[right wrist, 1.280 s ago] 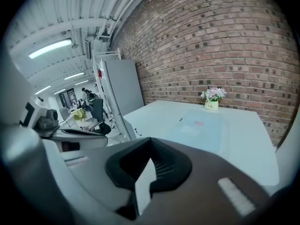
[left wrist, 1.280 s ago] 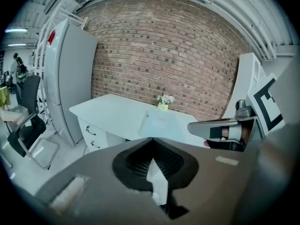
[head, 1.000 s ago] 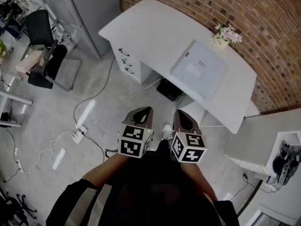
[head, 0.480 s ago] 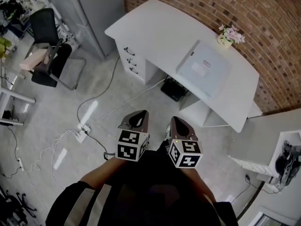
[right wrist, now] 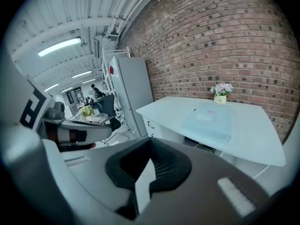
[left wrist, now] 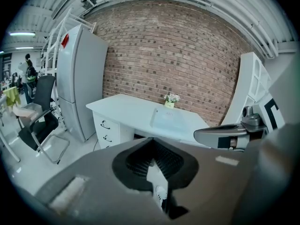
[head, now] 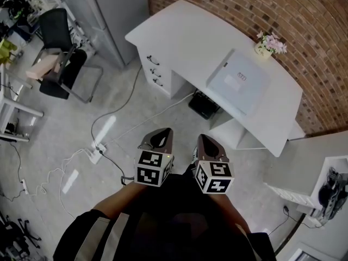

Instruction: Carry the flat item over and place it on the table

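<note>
Person standing on a grey floor [head: 65, 124], seen from above, with both tools held low and close to the body, side by side and apart from each other. Left gripper [head: 159, 137]: jaws pressed together, nothing between them, as its own view confirms. Right gripper [head: 210, 143]: jaws likewise pressed together and empty. Both point toward a white desk [head: 185, 37] that stands against a brick wall [head: 304, 26], well apart from the grippers. The flat item [head: 239, 83], a pale blue-grey rectangular slab with a small label on top, lies flat on the desk's right half, near a small flower pot [head: 265, 47] that stands at the wall edge of the desk. Neither gripper touches the flat item. A black box [head: 204, 105] sits on the floor under the desk, beside the drawer unit [head: 155, 75]. To the left of the desk stands a tall grey cabinet [head: 109, 10], and further left a black office chair [head: 57, 53]. A power strip [head: 93, 155] with trailing cables lies on the floor left of the grippers. A white shelf unit [head: 326, 184] occupies the lower right.
</note>
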A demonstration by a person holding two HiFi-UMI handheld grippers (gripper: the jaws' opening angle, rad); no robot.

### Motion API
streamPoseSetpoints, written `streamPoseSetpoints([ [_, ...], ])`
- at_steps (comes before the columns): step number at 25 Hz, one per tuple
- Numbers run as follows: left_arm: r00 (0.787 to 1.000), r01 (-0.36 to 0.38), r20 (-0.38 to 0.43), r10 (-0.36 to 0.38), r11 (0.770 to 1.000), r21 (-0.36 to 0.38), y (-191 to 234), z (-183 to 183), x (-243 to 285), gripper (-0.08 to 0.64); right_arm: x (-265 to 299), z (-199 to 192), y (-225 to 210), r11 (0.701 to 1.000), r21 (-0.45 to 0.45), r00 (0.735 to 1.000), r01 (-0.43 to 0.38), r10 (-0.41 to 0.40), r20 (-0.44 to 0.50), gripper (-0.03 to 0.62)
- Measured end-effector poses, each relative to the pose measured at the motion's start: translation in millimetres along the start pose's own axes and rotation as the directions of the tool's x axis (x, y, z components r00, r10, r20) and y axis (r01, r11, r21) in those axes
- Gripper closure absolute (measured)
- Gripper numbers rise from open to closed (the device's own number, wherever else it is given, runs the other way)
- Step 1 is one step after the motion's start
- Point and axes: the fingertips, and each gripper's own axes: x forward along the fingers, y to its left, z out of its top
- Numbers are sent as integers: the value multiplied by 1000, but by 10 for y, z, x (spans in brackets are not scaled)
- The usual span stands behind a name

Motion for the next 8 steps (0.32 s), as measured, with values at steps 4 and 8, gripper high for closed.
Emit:
streamPoseSetpoints([
  [4,1000,0,1,0,1000,-5,5,-11,-9,555,0,-12,12,1000,-5,1000,-2,2,-2,592],
  [8,1000,-1,0,1,1000,-10,29,-30,-35,555,-7,-33,35,1000,-7,1000,0,0,-3,592],
])
